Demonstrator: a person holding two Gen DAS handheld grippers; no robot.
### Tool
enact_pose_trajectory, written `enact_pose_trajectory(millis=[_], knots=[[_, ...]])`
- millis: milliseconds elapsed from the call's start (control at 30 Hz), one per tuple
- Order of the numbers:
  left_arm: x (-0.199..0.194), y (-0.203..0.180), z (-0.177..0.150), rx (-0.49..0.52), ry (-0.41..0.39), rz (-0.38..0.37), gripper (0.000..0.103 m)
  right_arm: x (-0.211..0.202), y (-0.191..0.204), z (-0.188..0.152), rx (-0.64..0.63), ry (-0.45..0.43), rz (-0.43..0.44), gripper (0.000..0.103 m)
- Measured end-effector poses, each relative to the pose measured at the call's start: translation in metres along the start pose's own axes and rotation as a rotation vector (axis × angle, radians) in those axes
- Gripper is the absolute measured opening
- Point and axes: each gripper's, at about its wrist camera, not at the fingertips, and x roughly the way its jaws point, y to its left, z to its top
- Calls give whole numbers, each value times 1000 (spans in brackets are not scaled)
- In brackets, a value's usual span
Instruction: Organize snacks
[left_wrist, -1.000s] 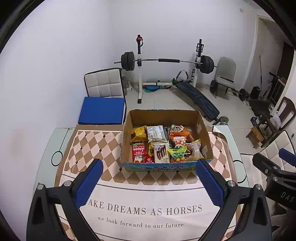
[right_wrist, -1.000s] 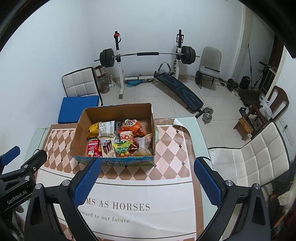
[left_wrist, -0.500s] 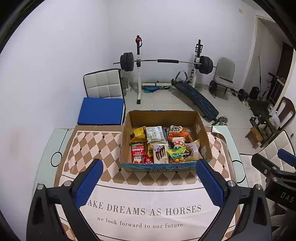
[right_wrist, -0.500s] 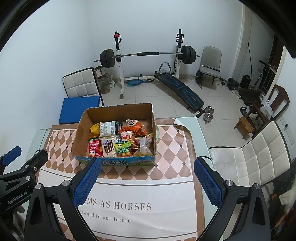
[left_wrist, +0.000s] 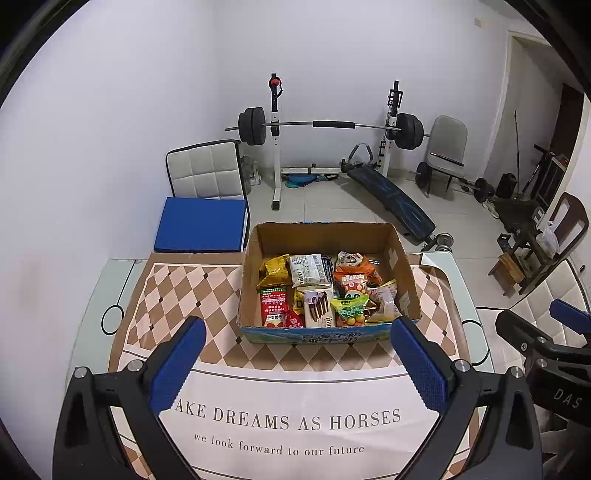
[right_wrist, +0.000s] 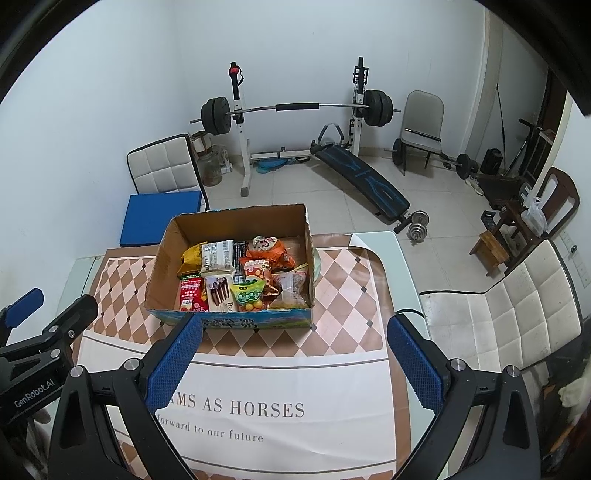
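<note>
Sitting on the checked tablecloth (left_wrist: 177, 295), the open cardboard box (left_wrist: 327, 240) holds packed snacks: left to right, a red packet (left_wrist: 274, 306), a white biscuit pack (left_wrist: 317, 308) and a green bag (left_wrist: 351, 310). The left gripper (left_wrist: 297, 363) and right gripper (right_wrist: 293, 360) hover short of the box, both spread wide and empty.
</note>
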Motion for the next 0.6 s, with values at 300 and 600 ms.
enact_pose_trajectory(millis=[300,600], knots=[[0,0,-1,-4,2,0,103,-1,2,0,3,-8,-2,102],[0,0,-3,-1,-1,1,103,-2,3,0,6,-9,-1,102]])
